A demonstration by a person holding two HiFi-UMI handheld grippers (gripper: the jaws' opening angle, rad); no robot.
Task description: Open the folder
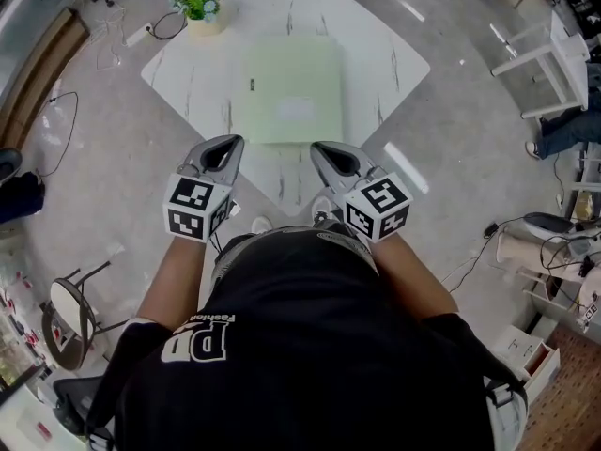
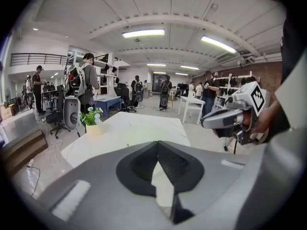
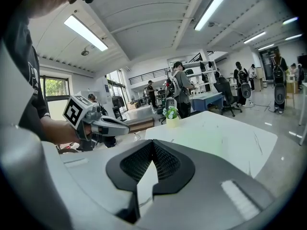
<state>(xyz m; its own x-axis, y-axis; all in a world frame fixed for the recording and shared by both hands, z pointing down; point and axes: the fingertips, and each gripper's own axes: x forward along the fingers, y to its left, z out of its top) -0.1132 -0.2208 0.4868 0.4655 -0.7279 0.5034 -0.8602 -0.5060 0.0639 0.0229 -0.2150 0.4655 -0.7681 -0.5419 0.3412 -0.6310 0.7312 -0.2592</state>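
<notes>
one white marble-look bench (image 1: 390, 64) stands corner-on to the person, and one pale green folder (image 1: 291, 92) lies flat and closed on its middle, a little toward the near corner; the folder's near edge runs across just ahead of the two tools; one potted plant (image 1: 199, 6) sits by the far-left edge of the bench, well apart from the folder; two tongs are held up side by side over the near corner, one in each hand, each carrying one cube with square markers; the left tongs (image 1: 228, 145) point at the folder's near-left corner and the right tongs (image 1: 320, 149) at its near-right corner, both just short of it and not touching it; in the left gripper view its two jaws meet at the tip with nothing between them; in the right gripper view the two jaws are likewise pressed together at the tip and hold nothing; each gripper view shows the other tongs off to the side and the green folder ahead on the bench.
</notes>
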